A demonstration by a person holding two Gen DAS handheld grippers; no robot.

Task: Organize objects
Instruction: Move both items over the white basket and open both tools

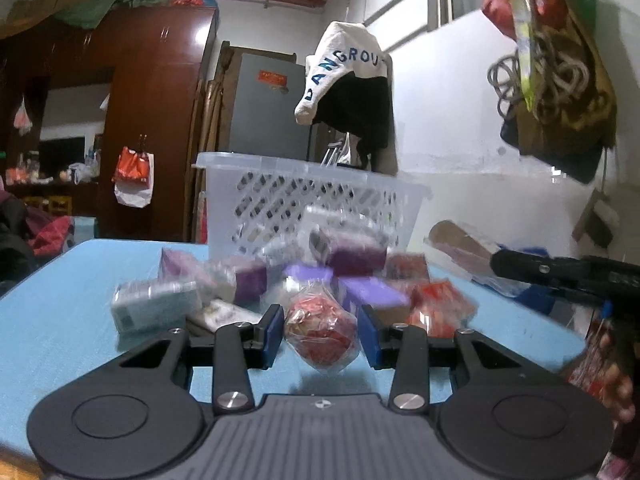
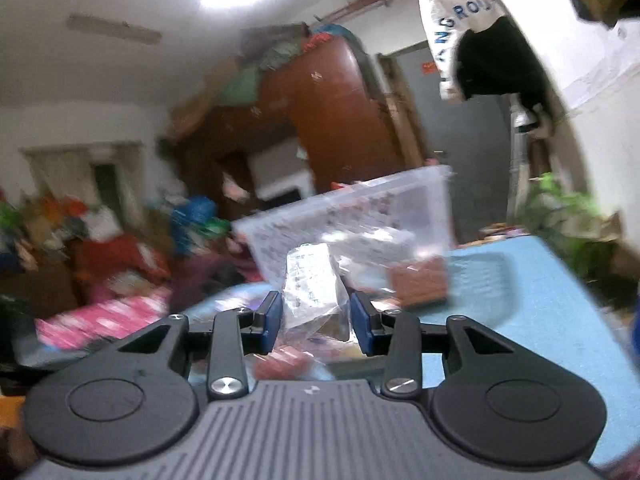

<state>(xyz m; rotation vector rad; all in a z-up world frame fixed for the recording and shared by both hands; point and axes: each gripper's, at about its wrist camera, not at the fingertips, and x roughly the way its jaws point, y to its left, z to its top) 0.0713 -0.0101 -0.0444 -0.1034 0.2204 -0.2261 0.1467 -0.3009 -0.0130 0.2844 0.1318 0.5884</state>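
My left gripper is shut on a red packet in clear wrap, lifted just above the blue table. Behind it lies a pile of wrapped boxes, purple, white and red. A white lattice basket stands behind the pile. In the right wrist view my right gripper is shut on a white box in a clear bag, held up in front of the basket. The right gripper's black body shows at the right edge of the left wrist view.
A brown packet lies on the blue table beside the basket. A white and black garment hangs behind the basket. Bags with cords hang on the right wall. A dark wardrobe stands at the back left.
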